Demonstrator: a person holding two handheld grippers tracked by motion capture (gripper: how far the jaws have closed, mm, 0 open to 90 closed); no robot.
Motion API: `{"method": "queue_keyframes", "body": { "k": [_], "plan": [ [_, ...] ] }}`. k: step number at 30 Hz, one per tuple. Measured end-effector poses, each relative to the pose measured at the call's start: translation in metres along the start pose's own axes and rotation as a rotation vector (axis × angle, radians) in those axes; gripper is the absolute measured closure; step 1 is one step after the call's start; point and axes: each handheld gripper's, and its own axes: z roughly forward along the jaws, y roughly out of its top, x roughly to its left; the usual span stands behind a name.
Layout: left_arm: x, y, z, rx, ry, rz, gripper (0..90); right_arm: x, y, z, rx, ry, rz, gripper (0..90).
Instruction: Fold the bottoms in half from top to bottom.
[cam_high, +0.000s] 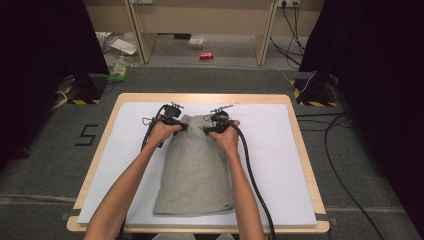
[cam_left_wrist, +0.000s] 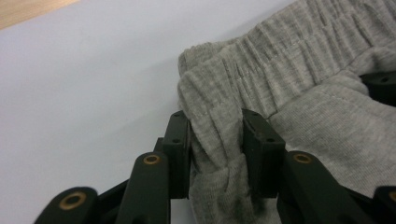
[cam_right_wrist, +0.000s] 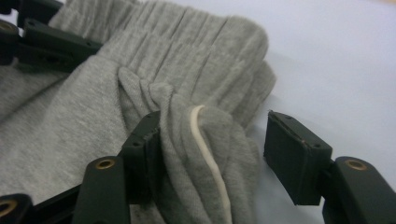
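Observation:
A grey jersey garment with an elastic waistband lies folded on the white sheet, waistband at the far end. My left gripper holds the waistband's left corner; in the left gripper view its jaws pinch a bunched fold of the grey cloth. My right gripper sits at the waistband's right corner. In the right gripper view its jaws straddle a raised fold of cloth with a white drawstring. One pad touches the fold; the other stands apart from it.
The white sheet covers a wooden table with bare sheet on both sides of the garment. On the floor beyond lie a red can, a green bottle and cables. Dark curtains flank the scene.

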Motion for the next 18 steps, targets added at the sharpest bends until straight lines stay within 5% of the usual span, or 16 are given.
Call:
{"method": "queue_keyframes", "body": {
  "k": [6, 18],
  "plan": [
    [-0.0003, -0.0002, -0.0003, 0.0, 0.002, 0.003, 65.0, 0.0023, 0.0002, 0.0017, -0.004, -0.014, -0.022, 47.2],
    [-0.0018, -0.0011, -0.001, -0.011, 0.006, 0.016, 66.9, 0.0033, -0.0008, 0.0004, -0.011, 0.012, 0.02, 75.3]
  ]
}}
